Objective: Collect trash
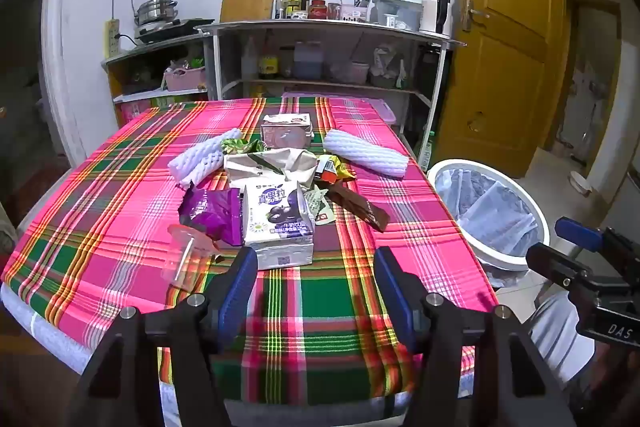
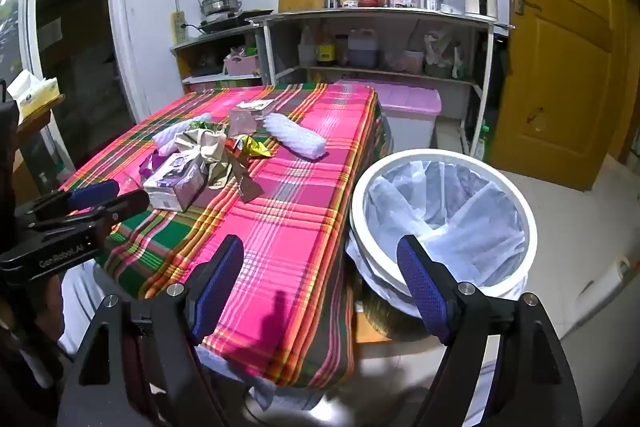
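Observation:
A heap of trash lies mid-table on the pink plaid cloth (image 1: 120,195). It holds a milk carton (image 1: 280,223), a purple wrapper (image 1: 212,215), a clear plastic cup (image 1: 184,251), a crumpled paper bag (image 1: 276,167), a brown wrapper (image 1: 360,209) and two white foam nets (image 1: 200,159) (image 1: 366,153). My left gripper (image 1: 316,267) stands open just short of the carton, with nothing between its fingers. My right gripper (image 2: 320,255) is open over the table's near right edge, beside the white lined bin (image 2: 359,215). The carton (image 2: 176,183) and the left gripper (image 2: 130,195) also show in the right wrist view.
The bin (image 1: 496,259) stands on the floor right of the table. Behind the table are a metal shelf unit (image 1: 328,27) with bottles and a kettle, a pink-lidded box (image 2: 408,99) and a wooden door (image 1: 504,39). A tissue box (image 2: 32,91) sits far left.

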`<state>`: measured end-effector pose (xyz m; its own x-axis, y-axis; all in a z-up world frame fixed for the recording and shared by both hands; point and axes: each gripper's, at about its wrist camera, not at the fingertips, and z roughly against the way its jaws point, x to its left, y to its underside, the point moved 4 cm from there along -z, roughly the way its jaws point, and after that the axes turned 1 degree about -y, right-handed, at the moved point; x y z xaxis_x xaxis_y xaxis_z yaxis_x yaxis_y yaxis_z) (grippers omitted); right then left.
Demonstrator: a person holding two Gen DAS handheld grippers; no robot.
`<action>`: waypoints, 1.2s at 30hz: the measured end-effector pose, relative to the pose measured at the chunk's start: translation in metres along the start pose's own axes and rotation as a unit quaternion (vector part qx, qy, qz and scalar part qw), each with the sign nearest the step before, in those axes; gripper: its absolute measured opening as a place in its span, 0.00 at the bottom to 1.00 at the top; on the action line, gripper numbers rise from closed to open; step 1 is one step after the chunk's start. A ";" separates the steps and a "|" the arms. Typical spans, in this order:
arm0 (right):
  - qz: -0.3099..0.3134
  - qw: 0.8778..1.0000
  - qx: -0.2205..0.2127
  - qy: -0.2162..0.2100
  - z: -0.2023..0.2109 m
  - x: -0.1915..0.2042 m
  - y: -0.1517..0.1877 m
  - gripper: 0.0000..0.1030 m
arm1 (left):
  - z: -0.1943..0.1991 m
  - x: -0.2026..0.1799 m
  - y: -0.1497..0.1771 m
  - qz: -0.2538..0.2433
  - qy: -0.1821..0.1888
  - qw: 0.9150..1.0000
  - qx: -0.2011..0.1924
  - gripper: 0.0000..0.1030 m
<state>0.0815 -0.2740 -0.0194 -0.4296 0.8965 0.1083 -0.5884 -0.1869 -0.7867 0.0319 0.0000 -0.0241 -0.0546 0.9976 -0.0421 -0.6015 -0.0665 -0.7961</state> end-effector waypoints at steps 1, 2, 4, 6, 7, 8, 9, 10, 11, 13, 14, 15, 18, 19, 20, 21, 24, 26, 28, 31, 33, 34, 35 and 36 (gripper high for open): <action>0.000 1.000 0.001 0.000 0.000 0.000 0.000 0.77 | 0.000 0.000 0.000 0.004 0.003 1.000 0.000 0.58; 0.002 1.000 -0.002 0.001 0.001 0.000 0.000 0.77 | 0.000 0.000 0.000 0.003 0.003 1.000 0.001 0.58; 0.005 1.000 -0.005 0.003 0.002 0.001 0.000 0.77 | 0.000 0.000 0.000 0.003 0.005 1.000 -0.001 0.58; 0.006 1.000 -0.003 0.004 0.003 0.001 0.000 0.77 | 0.000 0.000 0.000 0.001 0.003 1.000 -0.002 0.58; 0.006 1.000 -0.003 0.004 0.003 0.001 0.000 0.77 | 0.001 0.001 0.000 0.000 0.002 1.000 -0.002 0.58; 0.005 1.000 -0.004 0.004 0.003 0.001 0.000 0.77 | 0.001 0.001 -0.001 0.000 0.003 1.000 -0.002 0.58; 0.005 1.000 -0.003 0.003 0.004 0.001 0.000 0.77 | 0.001 0.000 0.000 -0.001 0.001 1.000 -0.002 0.58; 0.006 1.000 -0.004 0.003 0.004 0.002 0.000 0.77 | 0.002 0.001 0.000 -0.001 0.002 1.000 -0.002 0.58; 0.006 1.000 -0.004 0.003 0.004 0.002 0.000 0.77 | 0.006 0.000 0.002 -0.001 0.002 1.000 -0.002 0.58; 0.005 1.000 -0.004 0.004 0.004 0.002 0.000 0.77 | 0.007 0.001 0.003 0.001 0.004 1.000 -0.002 0.58; 0.006 1.000 -0.004 0.004 0.004 0.002 0.000 0.77 | 0.006 -0.001 0.002 0.000 0.002 1.000 -0.003 0.58; 0.006 1.000 -0.004 0.004 0.005 0.002 0.000 0.77 | 0.007 -0.001 0.002 0.000 0.003 1.000 -0.003 0.58; 0.006 1.000 -0.005 0.004 0.005 0.002 0.000 0.77 | 0.007 -0.001 0.003 -0.001 0.003 1.000 -0.004 0.58; 0.005 1.000 -0.005 0.004 0.003 0.003 0.000 0.77 | 0.006 -0.001 0.003 -0.001 0.002 1.000 -0.004 0.58; 0.005 1.000 -0.005 0.004 0.001 0.003 0.000 0.77 | 0.007 -0.001 0.003 -0.001 0.001 1.000 -0.004 0.58; 0.005 1.000 -0.006 0.004 0.005 0.002 0.000 0.77 | 0.007 -0.001 0.003 -0.001 0.002 1.000 -0.004 0.58; 0.006 1.000 -0.005 0.004 0.005 0.000 0.000 0.77 | 0.007 -0.001 0.003 -0.002 0.002 1.000 -0.004 0.58; 0.006 1.000 -0.006 0.005 0.010 0.002 -0.002 0.77 | 0.006 -0.001 0.002 -0.001 0.002 1.000 -0.004 0.58; 0.006 1.000 -0.005 0.004 0.009 0.002 -0.002 0.77 | 0.007 -0.001 0.003 -0.001 0.003 1.000 -0.004 0.58; 0.006 1.000 -0.006 0.004 0.007 0.003 -0.001 0.77 | 0.006 -0.001 0.003 -0.001 0.002 1.000 -0.005 0.58; 0.006 1.000 -0.006 0.005 0.008 0.003 -0.001 0.77 | 0.007 -0.001 0.003 -0.001 0.002 1.000 -0.004 0.58; 0.006 1.000 -0.006 0.005 0.008 0.003 -0.001 0.77 | 0.007 -0.002 0.004 -0.001 0.002 1.000 -0.004 0.58; 0.006 1.000 -0.005 0.005 0.007 0.003 -0.001 0.77 | 0.006 -0.001 0.003 -0.001 0.002 1.000 -0.004 0.58; 0.006 1.000 -0.006 0.005 0.007 0.003 -0.001 0.77 | 0.006 -0.001 0.003 -0.001 0.002 1.000 -0.005 0.58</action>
<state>0.0760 -0.2738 -0.0145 -0.4305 0.8978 0.0927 -0.5753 -0.1938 -0.7947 0.0252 -0.0018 -0.0228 -0.0501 0.9978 -0.0434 -0.5944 -0.0647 -0.8016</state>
